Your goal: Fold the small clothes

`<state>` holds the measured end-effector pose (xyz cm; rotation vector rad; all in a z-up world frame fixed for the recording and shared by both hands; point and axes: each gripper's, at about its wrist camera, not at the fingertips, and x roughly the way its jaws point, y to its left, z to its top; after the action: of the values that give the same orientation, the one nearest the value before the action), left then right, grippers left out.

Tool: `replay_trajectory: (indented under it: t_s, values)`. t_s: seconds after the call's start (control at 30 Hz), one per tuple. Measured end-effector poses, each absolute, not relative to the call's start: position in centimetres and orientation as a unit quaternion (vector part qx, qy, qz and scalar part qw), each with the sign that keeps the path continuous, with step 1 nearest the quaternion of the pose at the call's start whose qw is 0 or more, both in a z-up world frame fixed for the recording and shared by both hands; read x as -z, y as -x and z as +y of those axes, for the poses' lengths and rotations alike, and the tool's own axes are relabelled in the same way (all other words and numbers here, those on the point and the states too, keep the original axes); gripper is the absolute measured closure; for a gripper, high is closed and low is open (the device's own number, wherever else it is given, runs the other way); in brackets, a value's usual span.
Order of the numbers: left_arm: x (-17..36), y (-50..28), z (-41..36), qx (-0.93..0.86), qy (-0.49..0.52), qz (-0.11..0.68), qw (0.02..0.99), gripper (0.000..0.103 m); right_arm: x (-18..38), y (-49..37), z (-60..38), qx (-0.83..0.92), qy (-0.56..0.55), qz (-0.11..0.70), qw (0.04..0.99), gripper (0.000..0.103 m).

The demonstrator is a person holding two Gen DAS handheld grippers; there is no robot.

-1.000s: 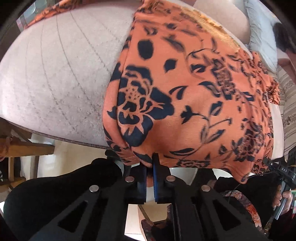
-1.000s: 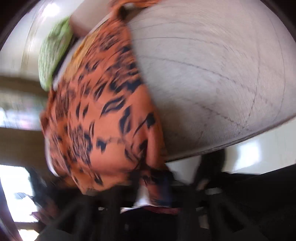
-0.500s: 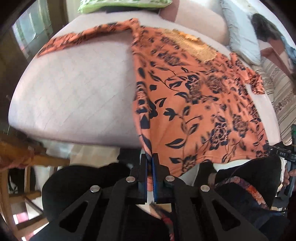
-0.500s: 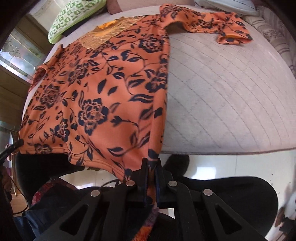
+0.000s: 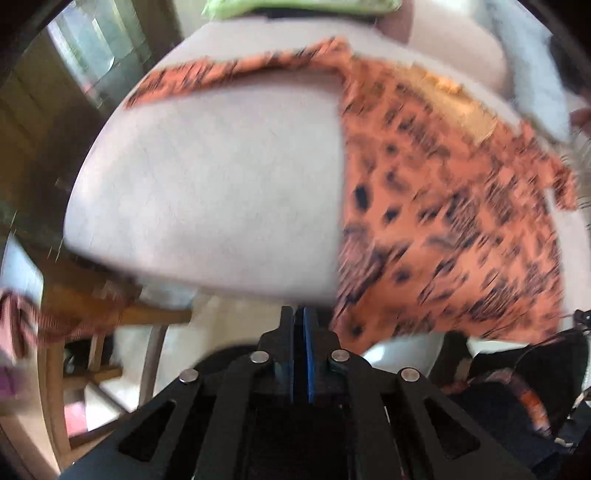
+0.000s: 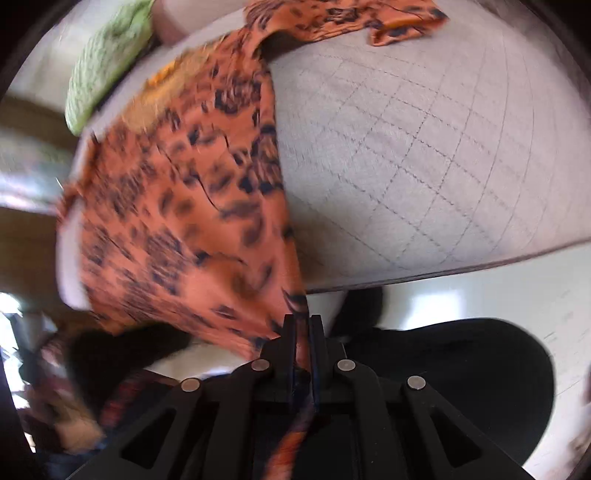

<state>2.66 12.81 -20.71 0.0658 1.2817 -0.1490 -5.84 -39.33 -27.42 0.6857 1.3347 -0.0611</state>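
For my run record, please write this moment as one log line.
scene: orange floral garment spread on grey mattress | left gripper: shut, no cloth visible between | right gripper: shut on garment hem

Lit by soft daylight, brightest at the window [image 5: 92,55] and on the pale floor [image 6: 480,288]. Smeared by motion blur across the orange dress [image 5: 461,221]. Bent and darkened at the round fisheye edges. Sharper along the mattress [image 6: 424,147] stitching.

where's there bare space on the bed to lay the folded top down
Two bare patches of quilted mattress: one beside the orange floral top, bordered by its side edge, the outstretched sleeve and the near bed edge; its mirror on the other side, below the other sleeve. Crowded at the head: green pillow.
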Motion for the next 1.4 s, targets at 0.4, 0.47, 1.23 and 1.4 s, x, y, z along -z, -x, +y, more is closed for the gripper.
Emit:
replay_trajectory:
  t_s: [0.4, 0.47, 1.23, 1.4]
  values:
    - [19.9, -14.2, -8.8, 0.192, -0.009, 0.475, 0.859, 0.017, 24.4, 2.5, -51.6, 0.098, -0.562, 0.31, 0.761, 0.012]
    - [21.8, -16.2, -11.9, 0.187, -0.011, 0.483, 0.855, 0.017, 26.4, 0.4, -52.8, 0.097, -0.604, 0.294, 0.734, 0.012]
    - [24.5, -22.3, -13.6, 0.155, -0.021, 0.452, 0.878, 0.006, 22.8, -11.5, -57.6, 0.169, -0.456, 0.311, 0.816, 0.092]
    - [24.1, -23.6, -10.4, 0.127, 0.043, 0.46, 0.878, 0.006, 14.9, -14.6, -53.3, 0.089, -0.439, 0.303, 0.841, 0.094]
